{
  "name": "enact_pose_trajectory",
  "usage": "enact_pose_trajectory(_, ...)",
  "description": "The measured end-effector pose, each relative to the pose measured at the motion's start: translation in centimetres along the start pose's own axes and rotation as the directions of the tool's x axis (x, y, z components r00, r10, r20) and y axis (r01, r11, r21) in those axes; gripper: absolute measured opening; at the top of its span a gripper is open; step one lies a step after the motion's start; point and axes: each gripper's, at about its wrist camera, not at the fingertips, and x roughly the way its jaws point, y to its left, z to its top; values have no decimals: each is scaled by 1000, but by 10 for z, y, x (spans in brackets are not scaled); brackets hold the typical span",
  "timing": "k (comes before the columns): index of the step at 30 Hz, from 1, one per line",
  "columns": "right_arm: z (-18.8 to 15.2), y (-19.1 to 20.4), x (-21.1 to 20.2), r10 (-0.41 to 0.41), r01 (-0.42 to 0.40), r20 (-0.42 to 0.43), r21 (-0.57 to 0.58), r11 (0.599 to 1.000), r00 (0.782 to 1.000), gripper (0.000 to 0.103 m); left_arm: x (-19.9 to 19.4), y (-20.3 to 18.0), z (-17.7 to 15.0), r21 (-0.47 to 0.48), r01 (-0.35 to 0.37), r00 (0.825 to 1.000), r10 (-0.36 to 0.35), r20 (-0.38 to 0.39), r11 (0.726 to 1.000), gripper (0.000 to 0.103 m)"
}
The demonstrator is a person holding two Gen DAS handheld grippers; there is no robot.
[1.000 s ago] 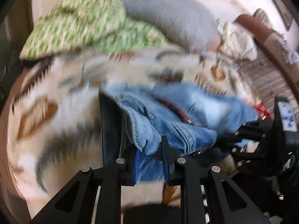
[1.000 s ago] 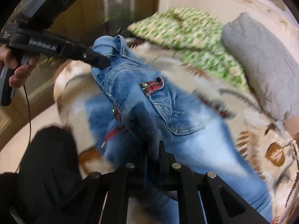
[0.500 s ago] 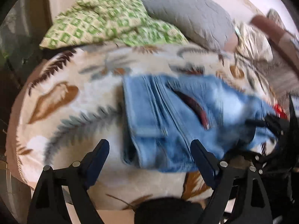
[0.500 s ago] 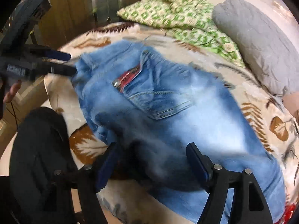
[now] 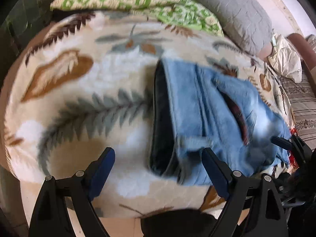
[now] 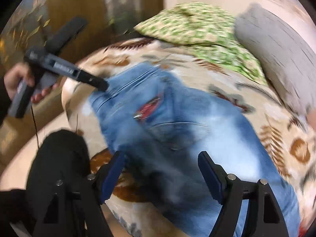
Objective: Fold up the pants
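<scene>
On leaf blanket (image 5: 83,90), jeans (image 5: 213,118), both claws spread wide

Soft indoor light, heavy motion blur, fisheye bending, dark corners

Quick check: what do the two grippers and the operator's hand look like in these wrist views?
Both grippers, left gripper and right gripper, have black angular finger arms with silver bolts and blue pads. Side-on, the left unit is a grey-black handle with blurred white lettering and a thin dark cable hanging below. The bare left hand shows a black sleeve.
</scene>
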Motion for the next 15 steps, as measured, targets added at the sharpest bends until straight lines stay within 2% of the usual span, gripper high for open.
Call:
enact_pose_trajectory(5,2,37,42,-12,4,-65,-123,992,998,80,31,-8,-11,-34,75,993,-78,-83,997,91)
enact_pose_trajectory(7,-3,45,62,-46,27,-111,-167,986,993,80,41,-15,-15,-11,63,994,-64,-86,998,99)
enact_pose_trajectory(9,-10,49,74,-86,63,-107,-202,977,991,86,43,-21,-15,9,46,996,-45,-73,999,96)
enact_pose_trajectory(10,-10,48,75,-82,63,-90,-199,978,993,86,43,-23,-14,16,42,997,-41,-66,999,84)
enact_pose_trajectory(11,-10,43,77,-63,48,-87,-162,986,994,86,38,-24,-12,30,63,997,-61,-48,998,48)
enact_pose_trajectory(12,-9,40,76,-48,36,-87,-133,990,995,80,34,-24,-8,28,105,994,-103,-47,994,40)
enact_pose_trajectory(13,-8,38,74,-44,35,-81,-115,993,996,76,31,-24,-5,26,128,991,-126,-48,991,37)
enact_pose_trajectory(15,-6,35,69,-52,44,-74,-104,994,996,62,23,-28,1,57,142,989,-140,-40,988,33)
